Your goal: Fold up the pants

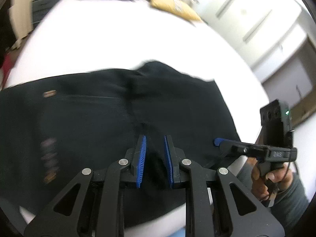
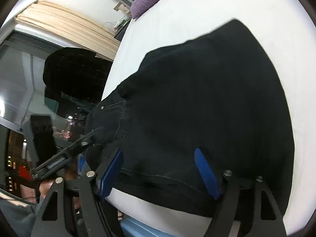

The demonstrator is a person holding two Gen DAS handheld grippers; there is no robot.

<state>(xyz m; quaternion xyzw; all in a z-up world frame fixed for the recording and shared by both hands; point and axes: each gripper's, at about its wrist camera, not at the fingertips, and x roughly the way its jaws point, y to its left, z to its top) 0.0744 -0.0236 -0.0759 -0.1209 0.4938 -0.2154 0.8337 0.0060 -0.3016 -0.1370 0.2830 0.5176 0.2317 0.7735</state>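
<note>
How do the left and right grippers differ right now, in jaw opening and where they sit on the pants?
The left gripper has its jaws set narrowly apart, while the right gripper has its jaws spread wide. The left gripper points at the middle seam of the black pants; the right gripper straddles their near edge, toward the right end. Whether the left pads pinch any cloth is unclear; the right grips nothing. Both have blue pads and sit low over the pants on the white bed.

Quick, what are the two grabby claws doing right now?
Left gripper: open, blue pads apart above the black pants, gripping nothing.
Right gripper: open wide over the pants, holding nothing.
</note>
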